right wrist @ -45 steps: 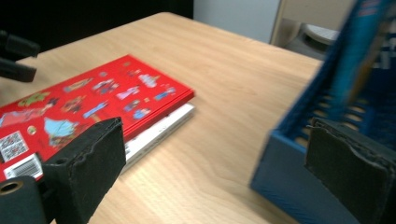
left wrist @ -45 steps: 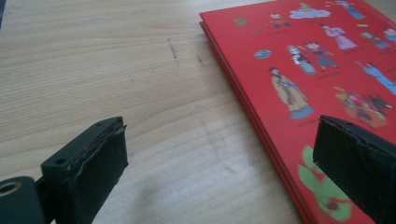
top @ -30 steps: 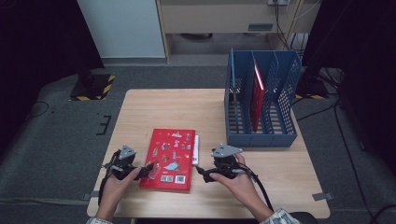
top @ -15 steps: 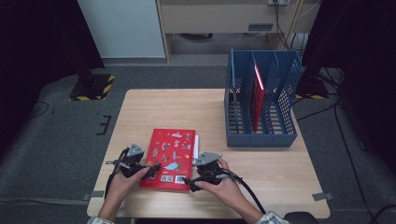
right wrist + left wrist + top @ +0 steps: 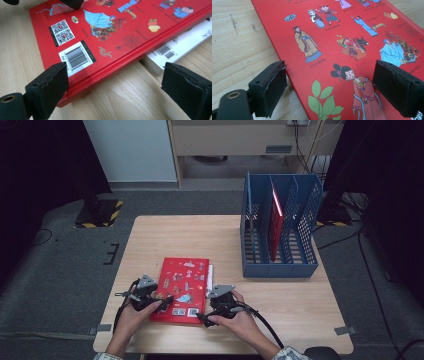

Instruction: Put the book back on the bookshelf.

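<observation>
We find the red book (image 5: pixel 180 289) flat on the desk (image 5: pixel 210 235), front-left of the blue file rack (image 5: pixel 280 232). Its long axis runs from the desk's near edge toward the far edge, barcode end nearest us. A white book (image 5: pixel 180 42) lies under it, showing past its right side. Left gripper (image 5: pixel 159 301) at the book's near-left corner: fingers apart and just closing, straddling the left edge. Right gripper (image 5: pixel 202 316) at the near-right corner: fingers spread wide, not gripping.

Blue slotted file rack (image 5: pixel 280 265) at the wooden table's (image 5: pixel 200 235) right, a red folder (image 5: pixel 275 222) upright inside.
</observation>
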Motion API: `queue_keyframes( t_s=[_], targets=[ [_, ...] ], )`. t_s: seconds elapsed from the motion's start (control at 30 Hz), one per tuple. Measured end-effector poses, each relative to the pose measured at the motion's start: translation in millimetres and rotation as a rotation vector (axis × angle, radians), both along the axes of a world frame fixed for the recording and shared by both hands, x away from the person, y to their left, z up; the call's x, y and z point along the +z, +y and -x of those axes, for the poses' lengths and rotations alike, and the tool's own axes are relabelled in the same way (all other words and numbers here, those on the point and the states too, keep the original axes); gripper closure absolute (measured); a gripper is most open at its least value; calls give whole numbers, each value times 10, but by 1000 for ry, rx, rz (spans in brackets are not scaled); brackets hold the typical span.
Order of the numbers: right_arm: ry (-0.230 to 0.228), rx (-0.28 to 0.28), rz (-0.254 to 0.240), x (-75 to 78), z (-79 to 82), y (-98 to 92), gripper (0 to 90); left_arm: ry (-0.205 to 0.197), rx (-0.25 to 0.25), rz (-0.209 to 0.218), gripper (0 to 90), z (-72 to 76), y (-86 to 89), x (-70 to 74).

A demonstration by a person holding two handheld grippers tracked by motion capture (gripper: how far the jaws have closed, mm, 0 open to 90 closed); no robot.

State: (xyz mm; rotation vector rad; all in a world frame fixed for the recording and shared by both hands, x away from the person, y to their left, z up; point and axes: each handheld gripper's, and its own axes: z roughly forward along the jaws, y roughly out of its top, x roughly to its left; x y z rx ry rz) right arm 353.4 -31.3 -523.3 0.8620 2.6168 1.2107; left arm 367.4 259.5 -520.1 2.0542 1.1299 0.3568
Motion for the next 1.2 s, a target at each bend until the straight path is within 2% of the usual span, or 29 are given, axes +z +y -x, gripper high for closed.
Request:
queue_keyframes(
  t_s=[0.07,0.17,0.37,0.47,0.6,0.63,0.73,0.8,0.83,0.97,1.1,1.2],
  targets=[
    [-3,-9,26,-15,-19,-16,62,2,0,-6,118,9,-9,5],
    [47,-21,3,-28,-58,-61,58,11,9,-6,118,27,-38,11],
    [25,-32,-24,23,-53,-88,78,21,24,-3,121,47,-93,25],
    [29,-29,-49,34,-48,-80,78,23,39,-7,111,53,-126,27],
    [13,-22,-32,32,-18,-49,77,15,28,-17,111,73,-156,35],
    [12,-16,-11,21,-11,-45,71,13,24,-24,111,76,-161,35],
    [17,-17,2,3,-22,-52,65,7,-3,-50,111,92,-165,41],
    [2,-19,37,-9,-12,-50,66,5,-18,-70,109,106,-168,37],
    [-5,-20,47,-23,-6,-46,67,10,-23,-69,102,102,-160,35],
    [0,-29,34,-39,-5,-54,65,22,-32,-52,83,77,-118,20],
    [7,-23,36,-51,-11,-58,65,11,-48,-39,58,39,-91,3],
    [13,-26,31,-58,-19,-61,65,10,-54,-11,54,-41,-74,-16]
  ],
)
